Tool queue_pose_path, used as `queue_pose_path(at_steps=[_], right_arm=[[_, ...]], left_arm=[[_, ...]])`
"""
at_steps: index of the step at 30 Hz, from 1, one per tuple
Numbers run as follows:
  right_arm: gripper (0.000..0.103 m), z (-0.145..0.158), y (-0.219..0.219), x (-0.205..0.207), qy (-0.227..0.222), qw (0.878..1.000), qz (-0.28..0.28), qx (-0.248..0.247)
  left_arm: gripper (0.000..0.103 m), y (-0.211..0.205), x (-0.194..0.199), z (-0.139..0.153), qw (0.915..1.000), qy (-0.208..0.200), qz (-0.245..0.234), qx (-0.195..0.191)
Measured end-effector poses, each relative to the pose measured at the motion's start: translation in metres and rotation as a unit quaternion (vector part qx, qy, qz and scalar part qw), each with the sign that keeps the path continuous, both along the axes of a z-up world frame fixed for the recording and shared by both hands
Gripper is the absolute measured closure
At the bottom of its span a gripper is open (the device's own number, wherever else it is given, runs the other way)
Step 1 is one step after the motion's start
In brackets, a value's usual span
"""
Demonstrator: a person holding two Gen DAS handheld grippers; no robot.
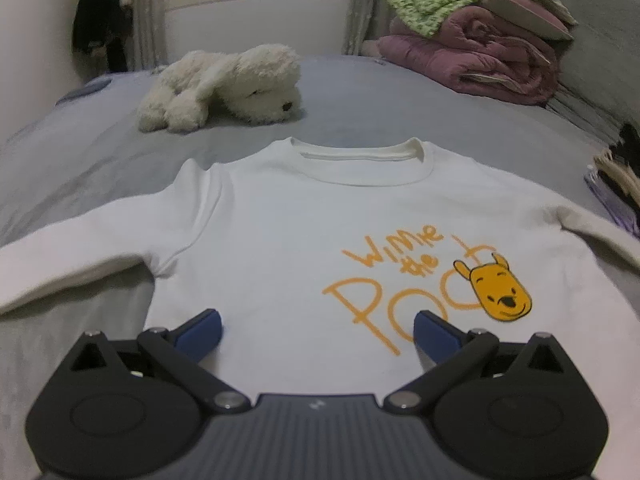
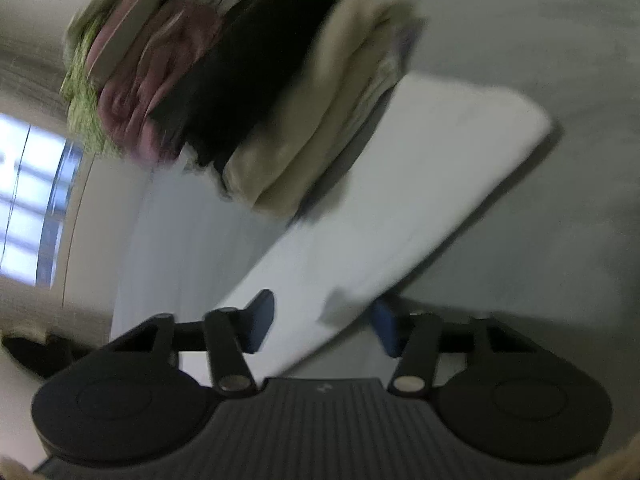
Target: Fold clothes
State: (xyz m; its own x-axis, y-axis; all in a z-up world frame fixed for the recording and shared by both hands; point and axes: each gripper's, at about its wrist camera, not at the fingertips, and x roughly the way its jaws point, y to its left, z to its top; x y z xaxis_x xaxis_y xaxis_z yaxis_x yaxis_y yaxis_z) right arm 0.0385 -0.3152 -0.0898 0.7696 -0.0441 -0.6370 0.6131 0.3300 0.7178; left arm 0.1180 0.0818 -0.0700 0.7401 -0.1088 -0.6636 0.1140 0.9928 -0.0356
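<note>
Both sleeves spread, the white sweatshirt (image 1: 288, 232) lies flat, front up, on the bed (image 1: 80, 152). Left gripper (image 1: 318, 330) hovers spread at its hem; right gripper (image 2: 322, 326), spread, straddles a sleeve (image 2: 400, 184) toward 1 o'clock, likely for folding inward.

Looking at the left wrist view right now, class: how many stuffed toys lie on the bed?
1. A white plush dog lies on the grey bed, beyond the collar of the white sweatshirt. Others may be hidden outside the view.

White sweatshirt (image 1: 280, 240), chest print (image 1: 404, 292): orange hand-drawn lettering reading "Winnie the Poo", last letter covered by a yellow bear face. Right wrist view: too blurred, no lettering readable.
</note>
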Motion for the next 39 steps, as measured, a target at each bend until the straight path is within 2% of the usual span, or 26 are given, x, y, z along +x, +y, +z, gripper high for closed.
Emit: queue_pose_path(at_steps=[1,2,5,10,14,20,23,26,29,33,36,39], right_arm=[[0.077,0.000,0.001,0.001,0.007,1.000,-0.002,-0.013],[0.084,0.000,0.002,0.003,0.012,1.000,-0.005,-0.026],[0.093,0.005,0.011,0.002,0.009,0.999,-0.006,-0.053],[0.094,0.025,0.025,-0.002,-0.011,0.994,-0.001,-0.113],[0.094,0.036,0.043,-0.002,-0.040,0.989,0.013,-0.139],[0.094,0.061,0.081,0.018,-0.088,0.976,0.074,-0.187],[0.094,0.073,0.100,0.027,-0.111,0.966,0.105,-0.210],[0.094,0.085,0.119,0.037,-0.135,0.954,0.134,-0.232],[0.094,0.094,0.139,0.050,-0.154,0.947,0.156,-0.235],[0.094,0.102,0.165,0.071,-0.180,0.932,0.192,-0.248],[0.094,0.103,0.188,0.085,-0.193,0.915,0.224,-0.275],[0.094,0.102,0.213,0.098,-0.201,0.894,0.258,-0.306]], left_arm=[[0.000,0.001,0.000,0.003,0.9999,0.004,0.008,-0.009],[0.000,0.003,-0.001,0.005,0.9997,0.006,0.014,-0.018],[0.000,0.003,-0.003,0.014,0.9995,0.009,0.018,-0.026],[0.000,0.003,-0.002,0.022,0.9991,0.023,0.033,-0.009],[0.000,0.006,0.001,0.024,0.9979,0.045,0.038,-0.028],[0.000,0.007,0.003,0.034,0.9980,0.034,0.031,-0.044],[0.000,0.010,0.001,0.036,0.9979,0.028,0.019,-0.055],[0.000,0.021,0.000,0.034,0.9957,0.032,0.013,-0.086],[0.000,0.034,0.000,0.035,0.9933,0.033,0.030,-0.107],[0.000,0.045,-0.002,0.044,0.9941,0.011,0.044,-0.099],[0.000,0.055,-0.005,0.053,0.9925,-0.014,0.068,-0.100],[0.000,0.068,-0.008,0.059,0.9871,-0.033,0.097,-0.123]])
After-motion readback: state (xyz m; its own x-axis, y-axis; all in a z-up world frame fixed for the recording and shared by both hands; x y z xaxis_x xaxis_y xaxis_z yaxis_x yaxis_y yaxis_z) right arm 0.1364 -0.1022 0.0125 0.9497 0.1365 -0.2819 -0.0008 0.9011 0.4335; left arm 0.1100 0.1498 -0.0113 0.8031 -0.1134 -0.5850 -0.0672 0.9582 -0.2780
